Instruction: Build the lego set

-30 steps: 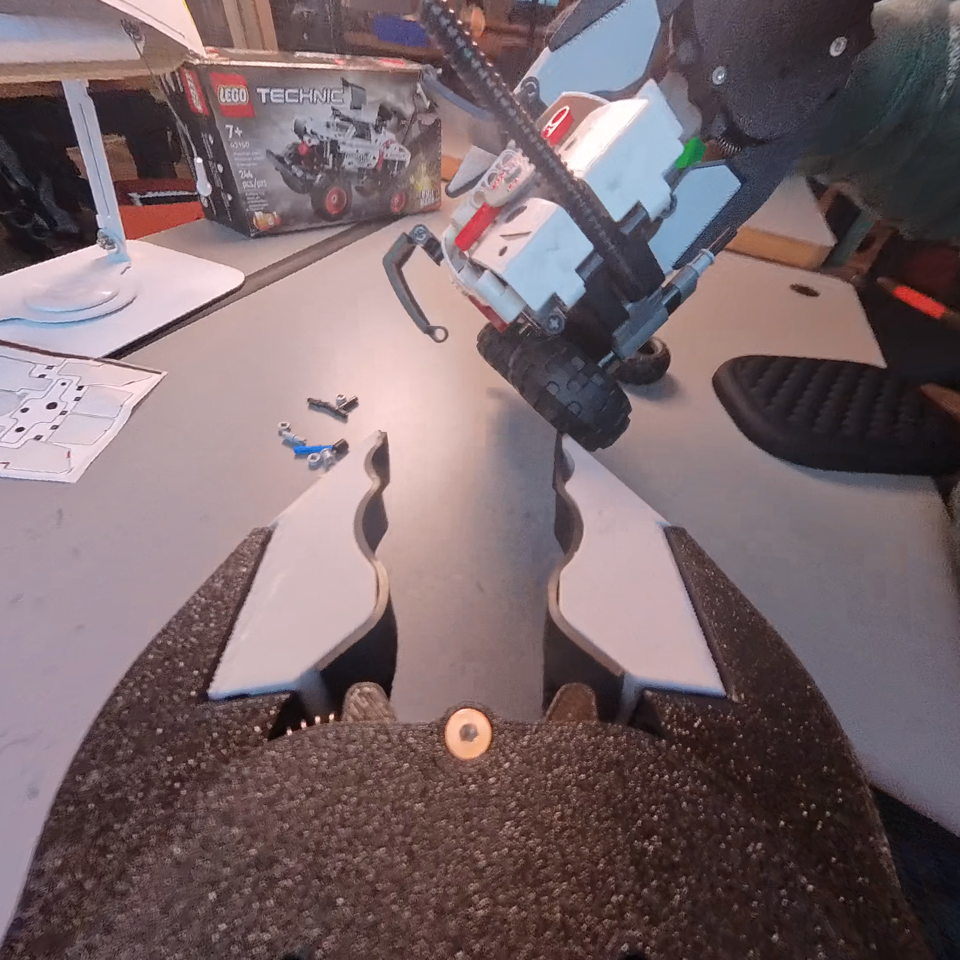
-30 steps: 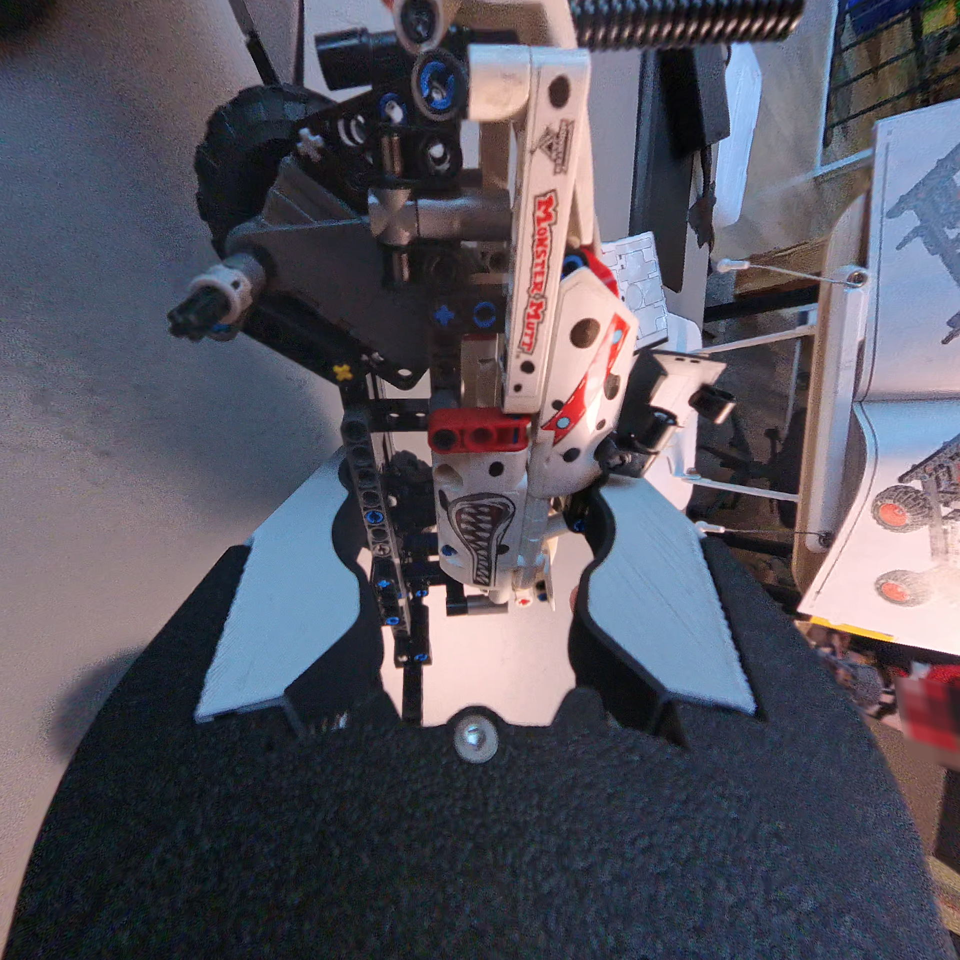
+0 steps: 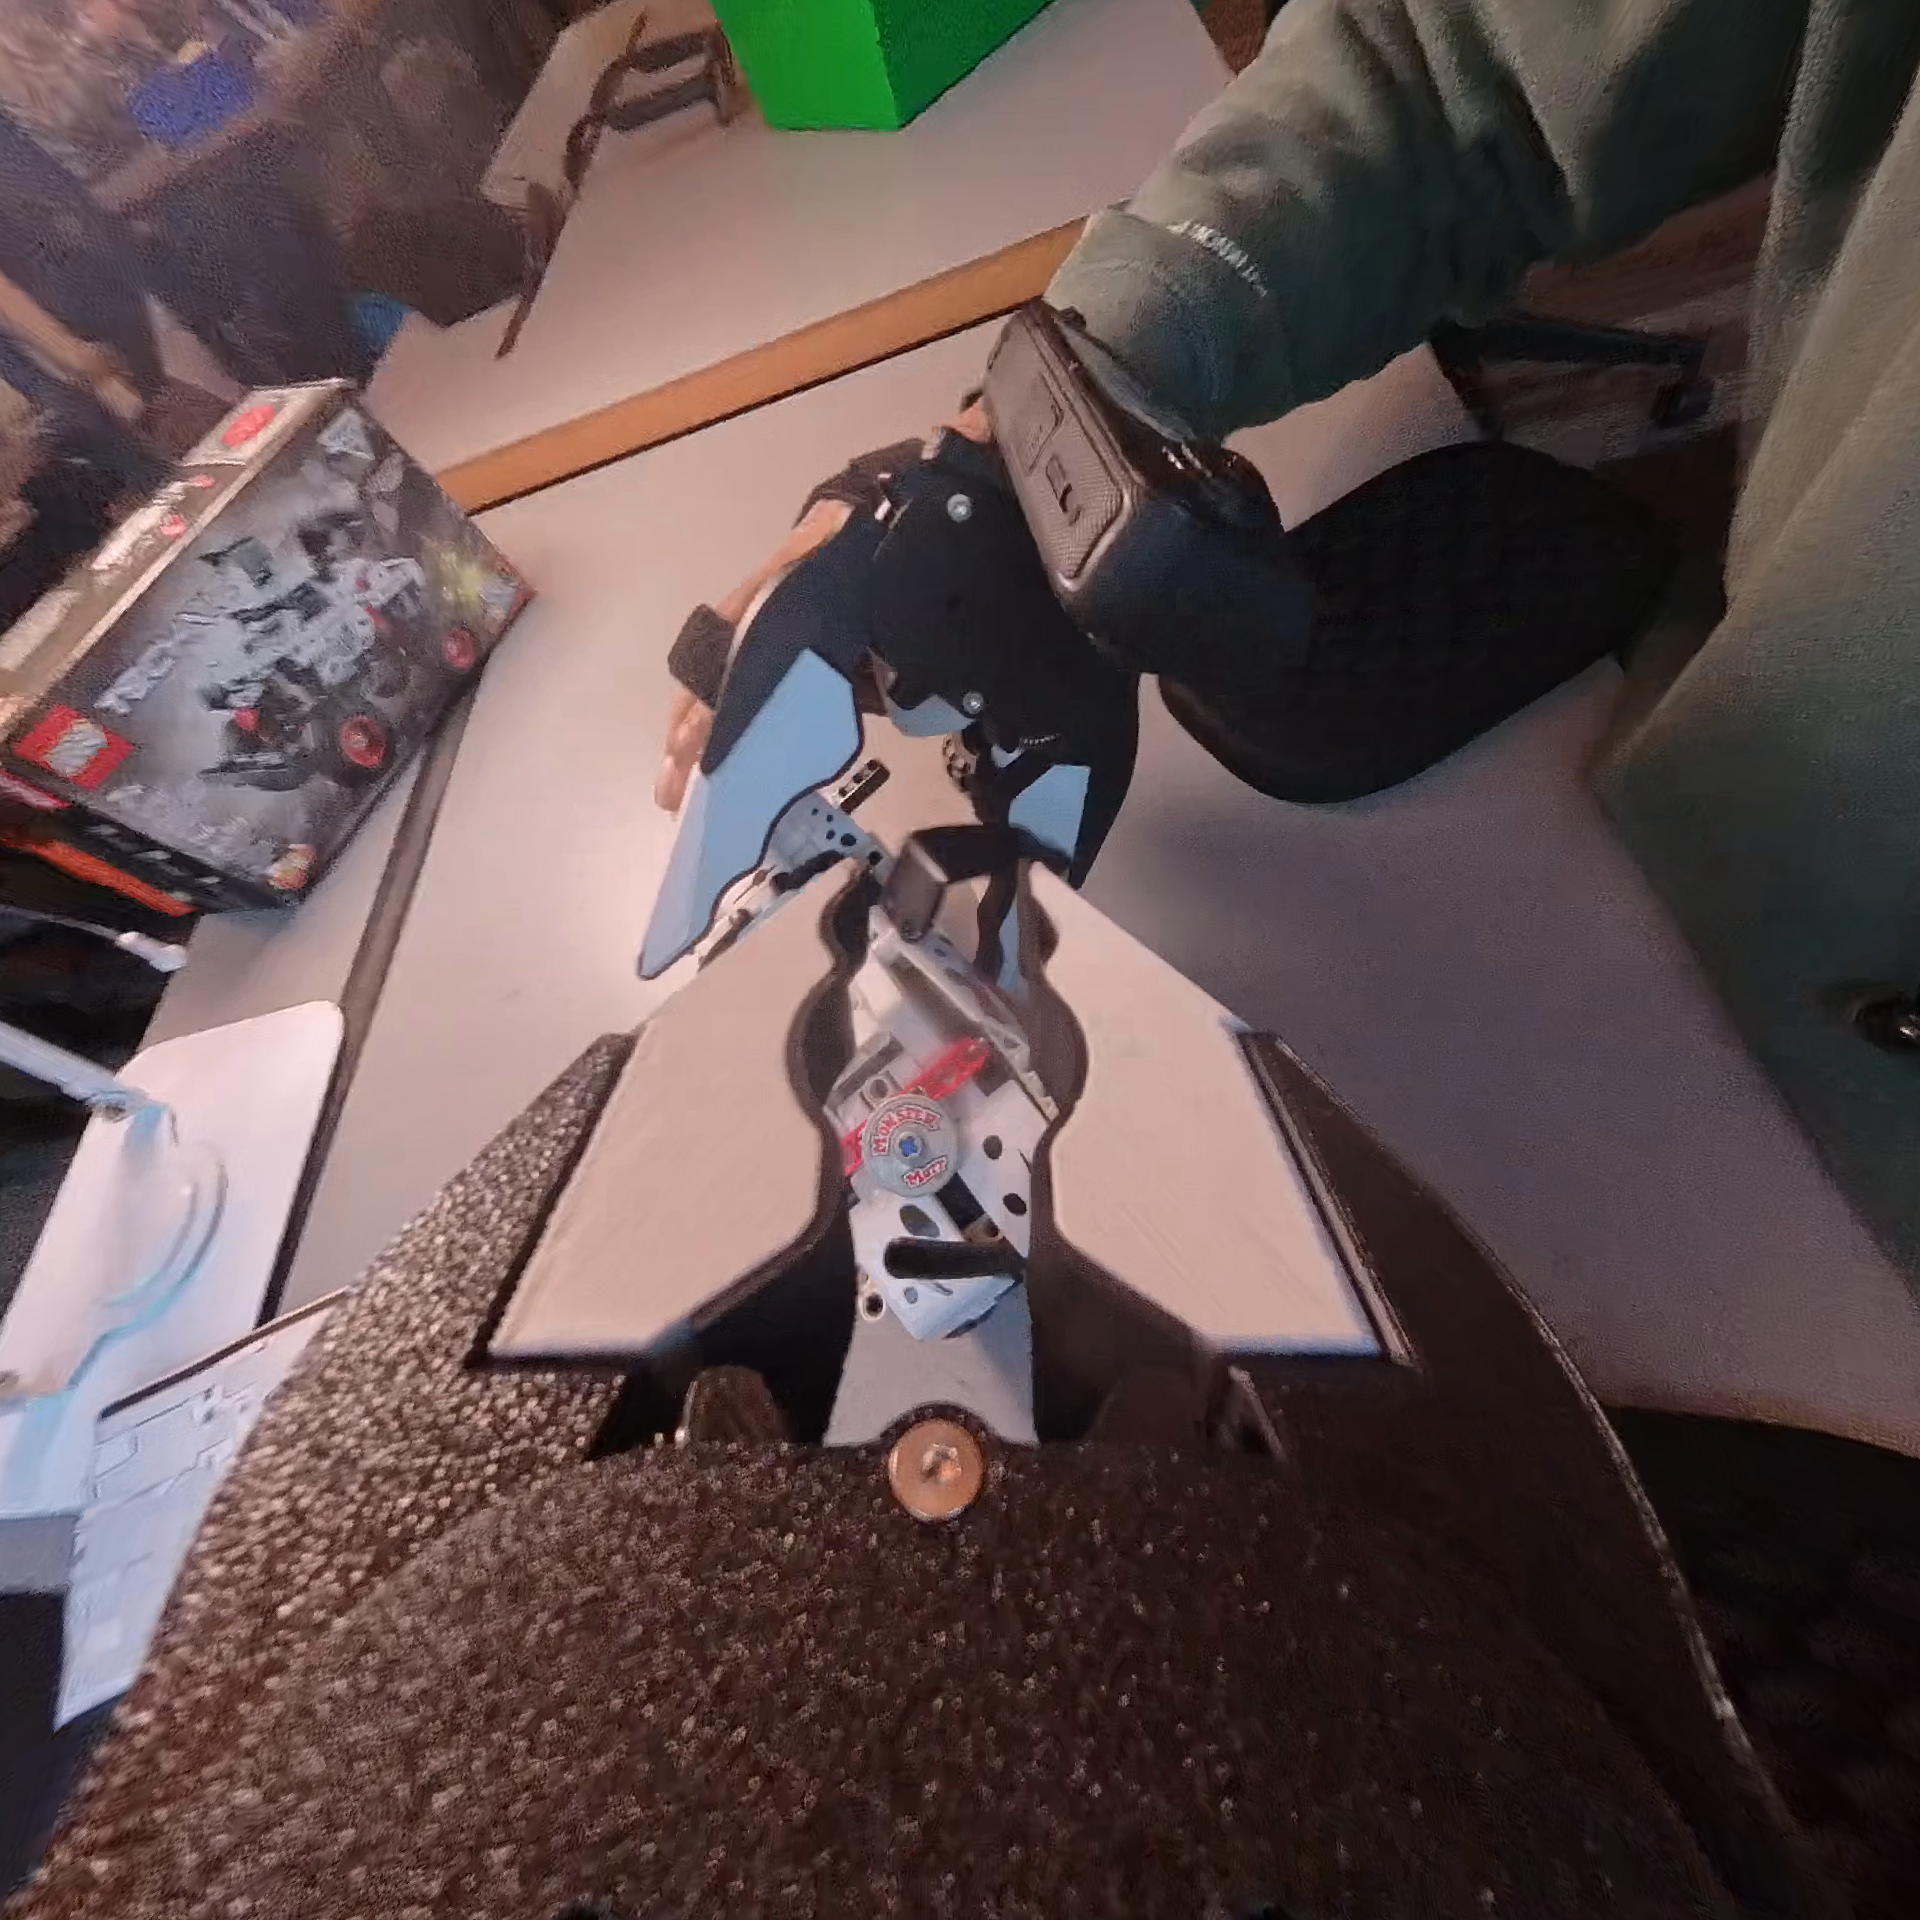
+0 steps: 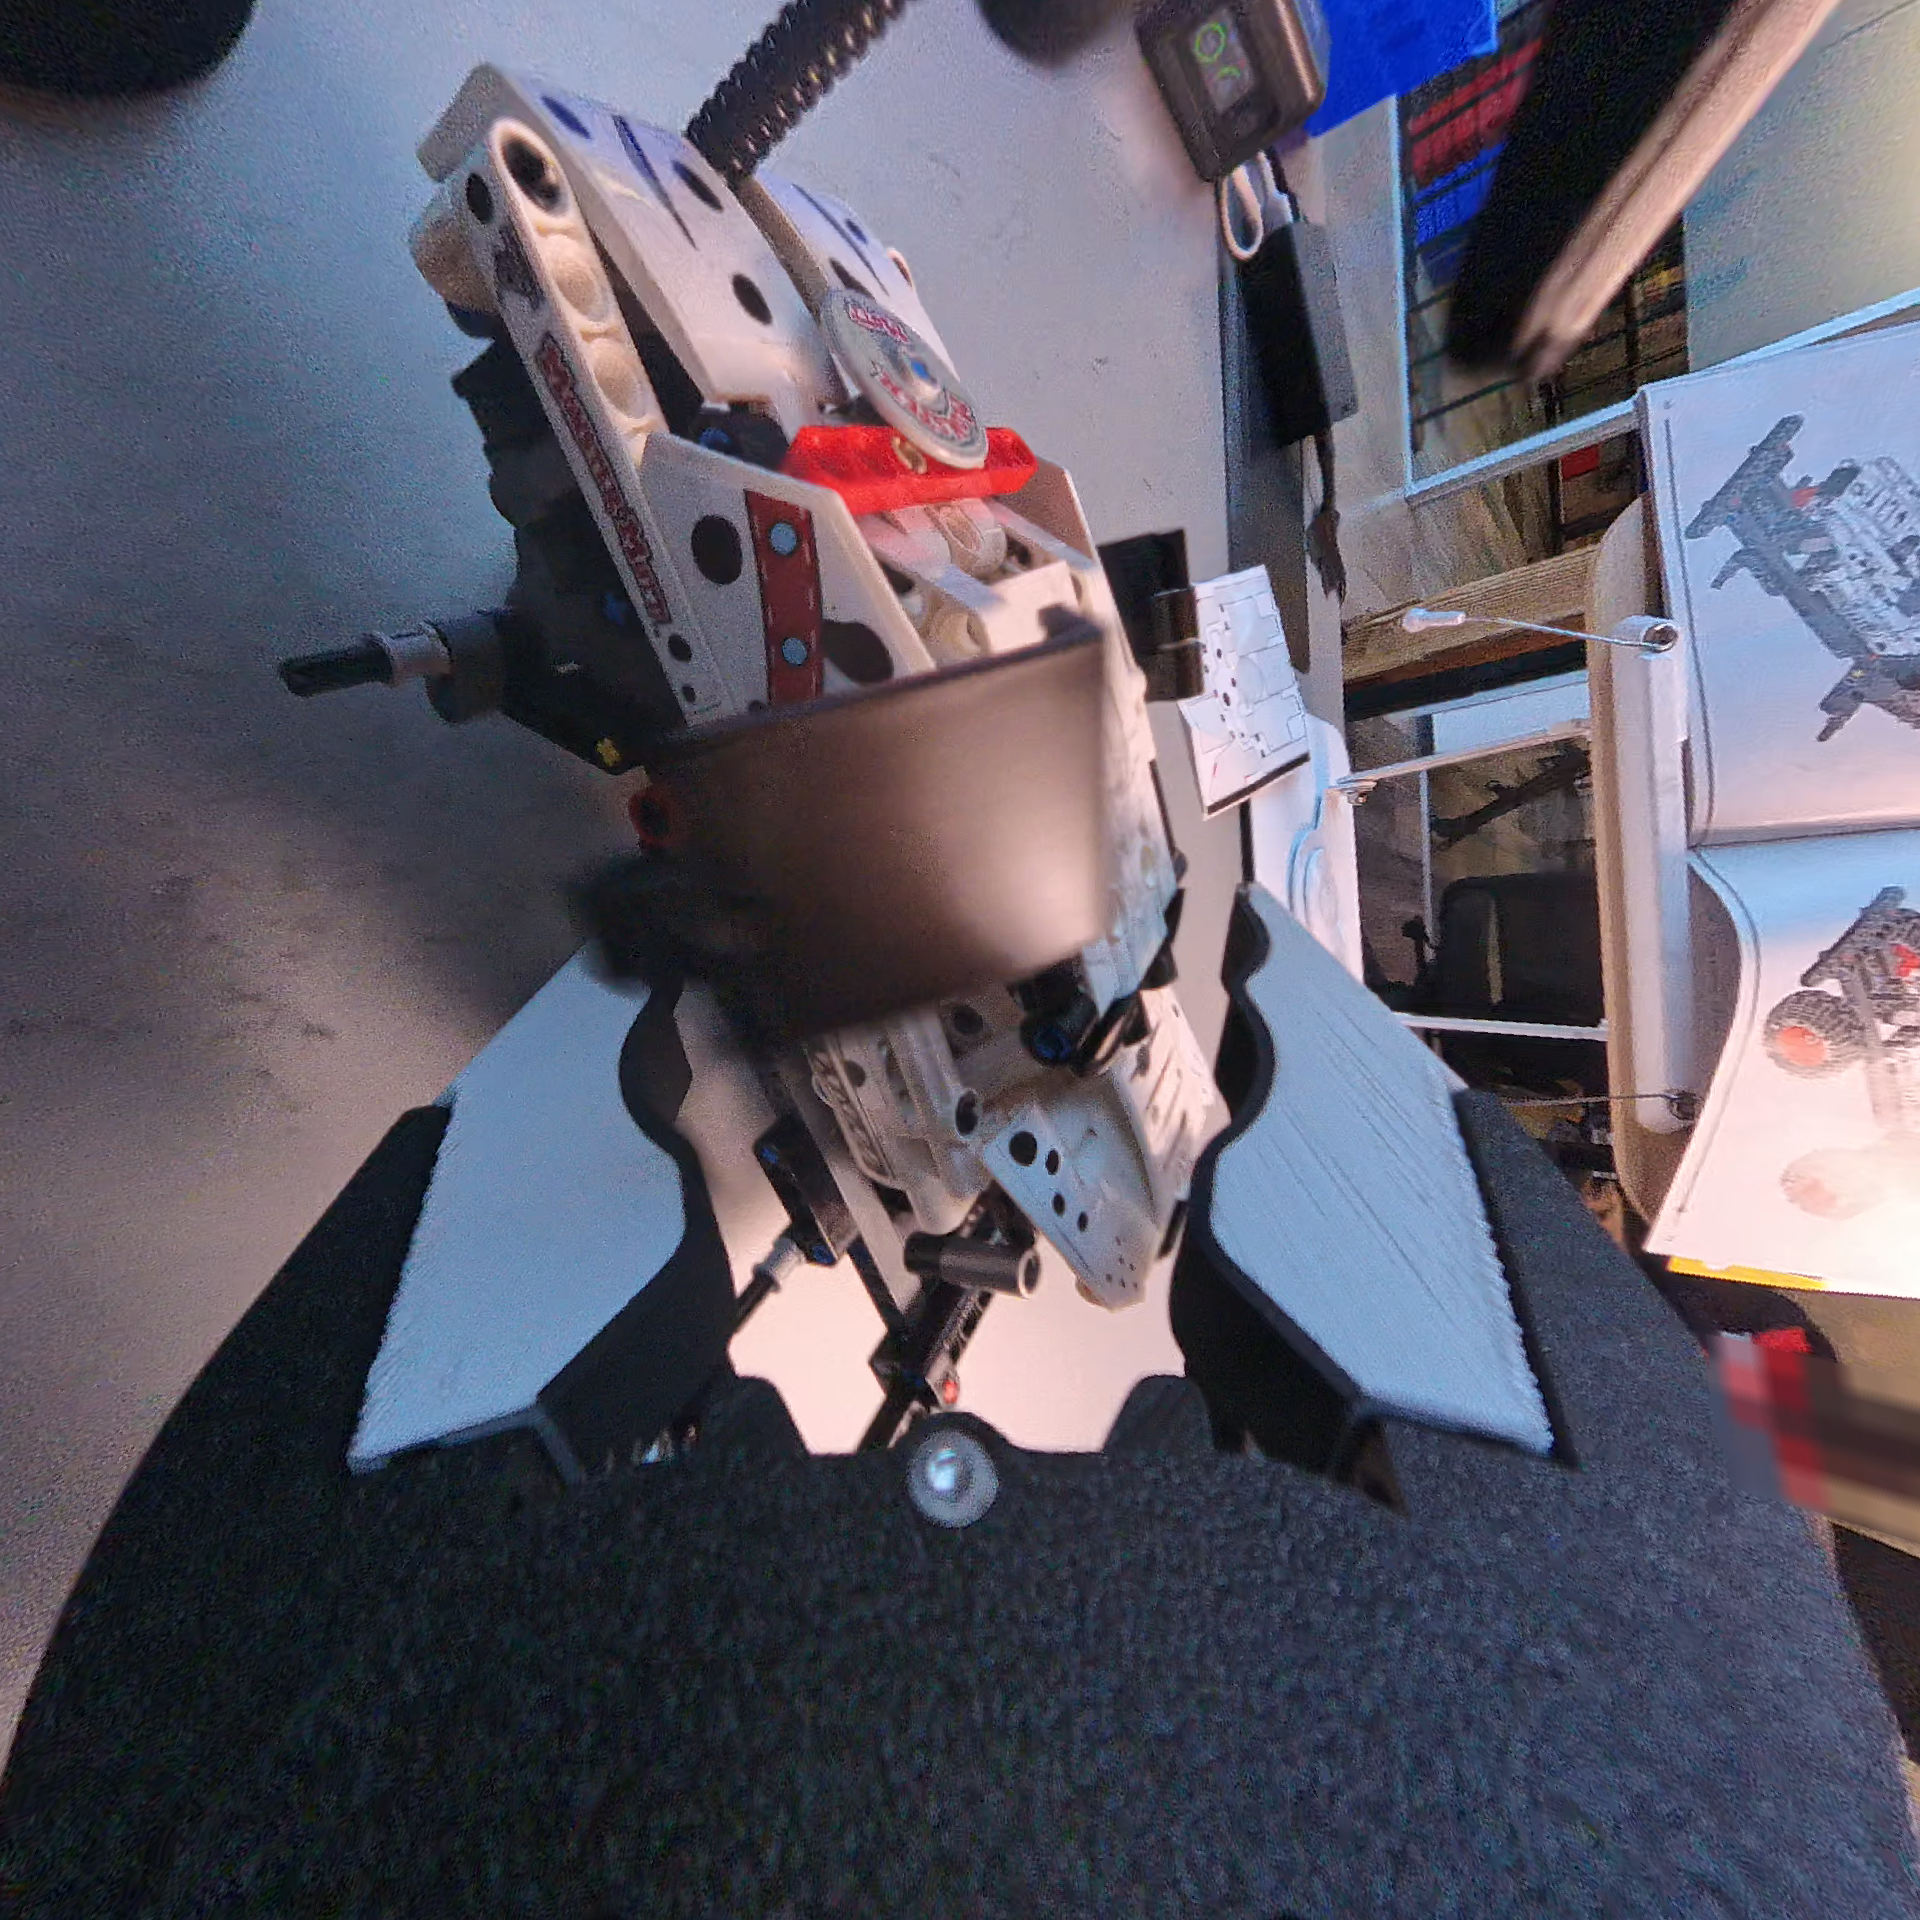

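The Lego monster truck [image 4: 831,644] hangs above the grey surface [image 3: 1455,1039], its white body clamped in the right gripper [image 4: 935,1049]; the left gripper [image 3: 940,1049] closes around the truck's top. Farther left, the set's box [image 3: 239,644] lies flat.

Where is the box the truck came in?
In the left wrist view, the lego box lies on the grey table at the far left, beside the white lamp base, well left of the truck.

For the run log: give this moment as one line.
left gripper: around lego truck, grip unclear | right gripper: shut on truck | truck: off table
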Demonstrator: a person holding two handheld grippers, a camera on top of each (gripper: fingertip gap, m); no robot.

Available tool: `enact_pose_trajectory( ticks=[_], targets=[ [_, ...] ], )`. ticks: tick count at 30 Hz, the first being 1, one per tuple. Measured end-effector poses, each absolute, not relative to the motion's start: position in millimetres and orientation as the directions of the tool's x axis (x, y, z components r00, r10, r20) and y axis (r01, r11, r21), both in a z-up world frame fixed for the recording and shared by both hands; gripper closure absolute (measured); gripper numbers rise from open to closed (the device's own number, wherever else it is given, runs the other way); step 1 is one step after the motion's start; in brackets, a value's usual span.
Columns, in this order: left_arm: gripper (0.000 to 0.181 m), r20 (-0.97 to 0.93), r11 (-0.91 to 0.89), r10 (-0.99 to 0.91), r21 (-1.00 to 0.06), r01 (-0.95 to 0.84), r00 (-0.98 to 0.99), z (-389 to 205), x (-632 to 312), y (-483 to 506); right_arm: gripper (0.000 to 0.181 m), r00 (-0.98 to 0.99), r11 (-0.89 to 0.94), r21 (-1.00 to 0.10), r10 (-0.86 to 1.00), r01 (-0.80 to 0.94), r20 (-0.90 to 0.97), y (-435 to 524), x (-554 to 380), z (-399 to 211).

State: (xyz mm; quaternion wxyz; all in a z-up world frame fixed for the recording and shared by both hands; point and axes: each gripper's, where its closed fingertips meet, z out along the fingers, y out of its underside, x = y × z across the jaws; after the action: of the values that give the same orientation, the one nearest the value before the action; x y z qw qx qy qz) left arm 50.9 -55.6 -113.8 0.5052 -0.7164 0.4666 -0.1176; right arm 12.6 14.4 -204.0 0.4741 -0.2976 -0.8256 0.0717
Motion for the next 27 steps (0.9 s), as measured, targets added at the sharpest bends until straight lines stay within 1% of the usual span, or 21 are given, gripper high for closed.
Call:
enact_pose_trajectory(
  ticks=[2, 4, 7, 9, 10, 12, 13, 14, 16, 17, 19, 22, 23, 25, 27],
  targets=[
    [0.142, -0.295, -0.100, -0.726, -0.849, -0.520, 0.621, -110, 39, -61, 0.079, -0.362, 0.803, -0.420, 0.574, 0.422, 0.735, 12, 13, -205],
    [0.120, -0.220, -0.211, -0.641, -0.871, -0.444, 0.736, -116, 16, -63, 0.079, -0.353, 0.799, -0.422, 0.578, 0.428, 0.736, 12, 13, -205],
    [0.089, -0.118, -0.397, -0.500, -0.849, -0.348, 0.858, -160, -16, -67, 0.076, -0.329, 0.790, -0.428, 0.584, 0.439, 0.742, 12, 13, -204],
    [0.075, 0.021, -0.469, -0.473, -0.852, -0.231, 0.881, -193, -11, -67, 0.077, -0.312, 0.788, -0.434, 0.585, 0.436, 0.749, 9, 12, -205],
    [0.075, 0.056, -0.485, -0.463, -0.851, -0.200, 0.885, -205, -8, -63, 0.077, -0.304, 0.787, -0.432, 0.583, 0.440, 0.753, 7, 11, -206],
    [0.076, 0.079, -0.501, -0.513, -0.836, -0.223, 0.855, -219, 6, -59, 0.077, -0.305, 0.799, -0.405, 0.560, 0.444, 0.770, 3, 11, -210],
    [0.086, 0.054, -0.489, -0.561, -0.827, -0.278, 0.826, -222, 12, -59, 0.076, -0.304, 0.805, -0.385, 0.545, 0.452, 0.781, 3, 12, -212],
    [0.093, 0.001, -0.465, -0.588, -0.818, -0.338, 0.809, -222, 12, -58, 0.077, -0.294, 0.808, -0.371, 0.531, 0.457, 0.795, 4, 14, -212],
    [0.099, -0.025, -0.445, -0.626, -0.810, -0.382, 0.780, -216, 9, -57, 0.079, -0.265, 0.808, -0.374, 0.524, 0.455, 0.809, 4, 23, -202],
    [0.104, -0.004, -0.437, -0.639, -0.821, -0.367, 0.769, -211, 6, -54, 0.080, -0.244, 0.794, -0.404, 0.547, 0.454, 0.801, 5, 30, -194],
    [0.103, 0.036, -0.416, -0.674, -0.844, -0.338, 0.738, -202, 0, -47, 0.082, -0.215, 0.733, -0.513, 0.645, 0.447, 0.734, 7, 49, -183],
    [0.104, -0.058, -0.313, -0.742, -0.851, -0.421, 0.668, -203, -7, -41, 0.088, -0.144, 0.551, -0.700, 0.821, 0.454, 0.553, 18, 85, -172],
    [0.103, -0.087, -0.299, -0.751, -0.839, -0.455, 0.655, -204, -8, -40, 0.092, -0.118, 0.488, -0.739, 0.861, 0.464, 0.494, 24, 99, -172],
    [0.104, -0.170, -0.278, -0.755, -0.792, -0.543, 0.634, -207, -13, -38, 0.103, -0.095, 0.375, -0.777, 0.919, 0.506, 0.382, 34, 129, -183],
    [0.105, -0.273, -0.306, -0.728, -0.691, -0.655, 0.629, -220, -31, -35, 0.119, -0.104, 0.289, -0.789, 0.955, 0.541, 0.279, 35, 156, -201]
  ],
)
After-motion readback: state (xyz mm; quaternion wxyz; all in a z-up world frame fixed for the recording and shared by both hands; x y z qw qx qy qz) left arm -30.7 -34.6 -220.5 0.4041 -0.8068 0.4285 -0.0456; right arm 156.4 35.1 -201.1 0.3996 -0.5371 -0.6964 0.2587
